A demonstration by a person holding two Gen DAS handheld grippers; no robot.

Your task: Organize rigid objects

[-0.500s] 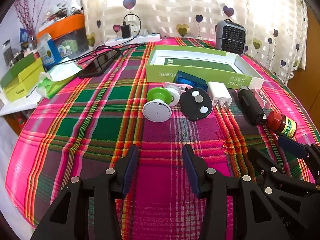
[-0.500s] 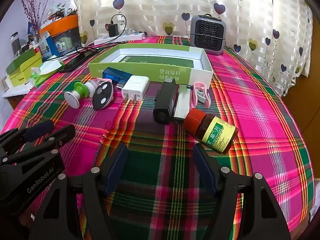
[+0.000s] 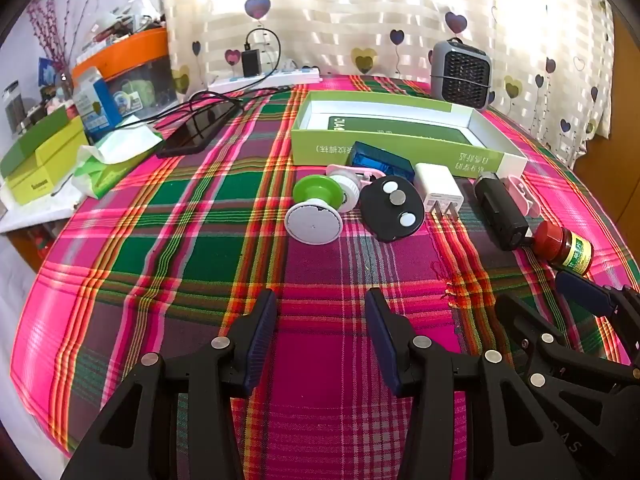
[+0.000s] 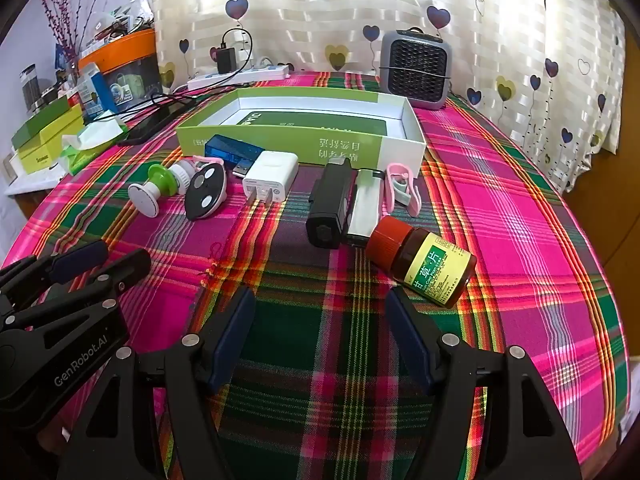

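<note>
Left gripper [image 3: 320, 340] and right gripper [image 4: 320, 336] spread, empty, bare tablecloth [image 4: 520, 240] beneath

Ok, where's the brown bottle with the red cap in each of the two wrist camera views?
Left wrist view: the brown bottle lies at the far right edge, beyond the right gripper.
Right wrist view: the bottle lies on its side just right of centre, ahead of the right gripper.
Shared landmark: the green box, behind the row of small things in both views.
</note>
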